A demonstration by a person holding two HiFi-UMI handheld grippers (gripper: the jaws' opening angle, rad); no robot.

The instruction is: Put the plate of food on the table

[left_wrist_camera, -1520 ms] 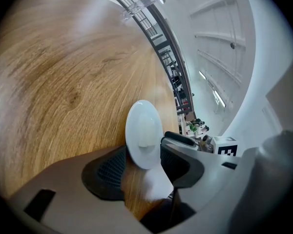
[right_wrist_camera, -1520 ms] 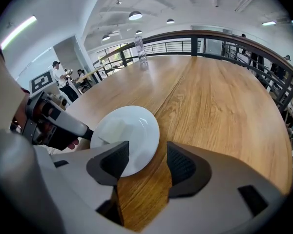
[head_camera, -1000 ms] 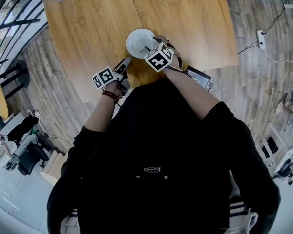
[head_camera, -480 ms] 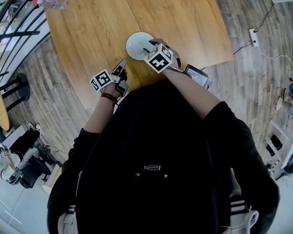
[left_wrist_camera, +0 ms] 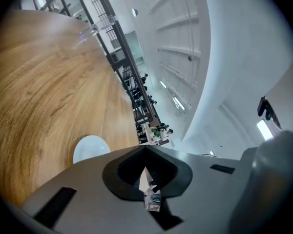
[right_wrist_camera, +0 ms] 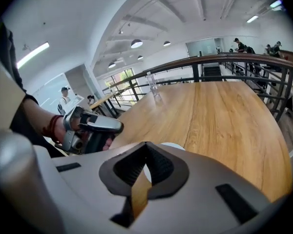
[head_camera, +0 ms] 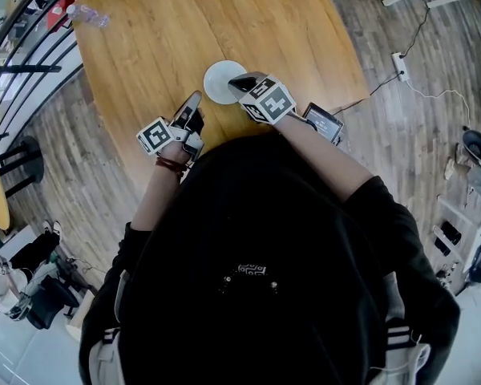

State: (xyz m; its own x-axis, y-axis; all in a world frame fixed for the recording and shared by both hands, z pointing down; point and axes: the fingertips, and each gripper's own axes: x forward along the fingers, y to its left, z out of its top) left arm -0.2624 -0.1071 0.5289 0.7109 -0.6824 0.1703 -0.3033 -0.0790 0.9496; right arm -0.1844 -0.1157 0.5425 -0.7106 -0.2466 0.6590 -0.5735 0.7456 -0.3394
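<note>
A white plate (head_camera: 219, 82) lies on the round wooden table (head_camera: 289, 30) near its front edge; I see no food on it. My right gripper (head_camera: 240, 81) is shut, its tips over the plate's right rim, and nothing shows between its jaws. My left gripper (head_camera: 194, 100) is shut and empty too, just left of the plate and apart from it. The left gripper view shows the plate (left_wrist_camera: 90, 148) low beside the closed jaws. In the right gripper view the plate's rim (right_wrist_camera: 174, 145) peeks out behind the jaws, with the left gripper (right_wrist_camera: 94, 126) to the left.
A clear plastic bottle (head_camera: 89, 14) lies at the table's far left edge. A small device with a screen (head_camera: 324, 123) sits beside my right forearm at the table's rim. A black railing (head_camera: 24, 34) runs left of the table. A power strip (head_camera: 400, 62) lies on the floor at the right.
Both grippers' jaws have shut. The right gripper has turned over the plate's rim and the left has shifted slightly left. The plate has stayed where it was on the table.
</note>
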